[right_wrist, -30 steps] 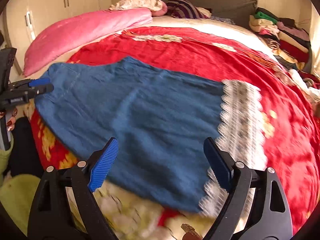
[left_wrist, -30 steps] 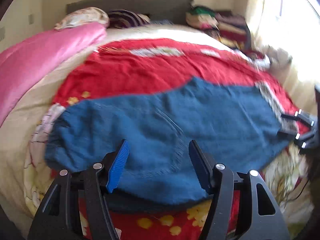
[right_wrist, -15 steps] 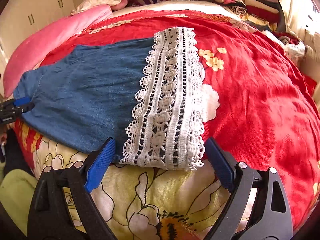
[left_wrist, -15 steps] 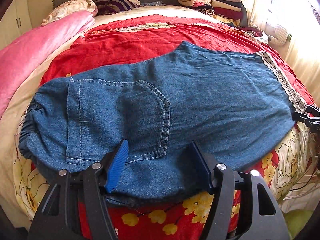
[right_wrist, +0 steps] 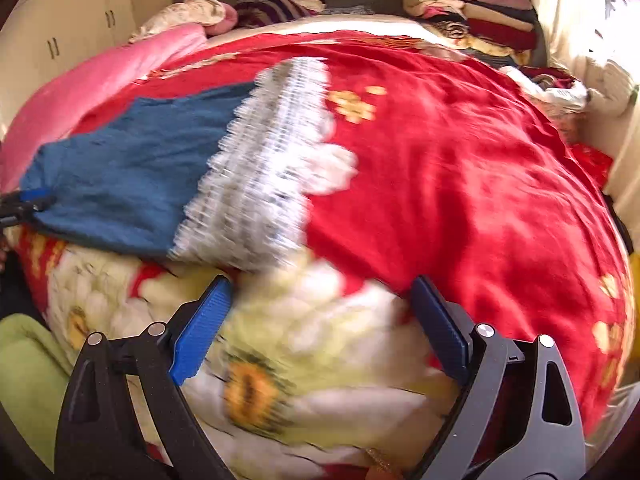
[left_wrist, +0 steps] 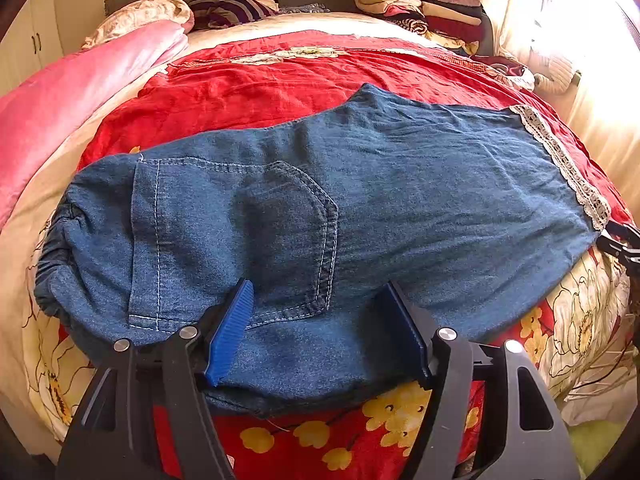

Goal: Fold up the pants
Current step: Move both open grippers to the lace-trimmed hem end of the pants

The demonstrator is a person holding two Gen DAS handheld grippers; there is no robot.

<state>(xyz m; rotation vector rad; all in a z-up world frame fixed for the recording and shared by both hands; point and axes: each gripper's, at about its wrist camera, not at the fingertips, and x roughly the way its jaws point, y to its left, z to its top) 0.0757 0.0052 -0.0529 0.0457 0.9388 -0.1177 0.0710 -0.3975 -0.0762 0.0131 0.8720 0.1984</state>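
Note:
Blue denim pants (left_wrist: 400, 184) lie flat on the red flowered bedspread (left_wrist: 260, 88), waistband to the left and white lace hem (left_wrist: 560, 164) to the right. My left gripper (left_wrist: 316, 292) sits over their near edge beside the back pocket (left_wrist: 280, 240). Its jaws are opening, and the cloth lies unpinched between the blue pads. My right gripper (right_wrist: 320, 284) is open over the bedspread's cream flowered edge, with the lace hem (right_wrist: 264, 160) just up and to its left. The right wrist view is blurred. Each gripper shows at the edge of the other's view.
A pink quilt (left_wrist: 72, 92) runs along the bed's left side. Pillows (left_wrist: 224, 8) lie at the headboard. A stack of folded clothes (left_wrist: 432, 4) sits at the far right corner, by a bright curtain (left_wrist: 600, 80). Something green (right_wrist: 24, 360) lies below the bed's edge.
My right gripper slid from over the pants leg past the lace hem to the bedspread's edge. My left gripper settled lower on the near edge, then stayed, its jaws a little wider.

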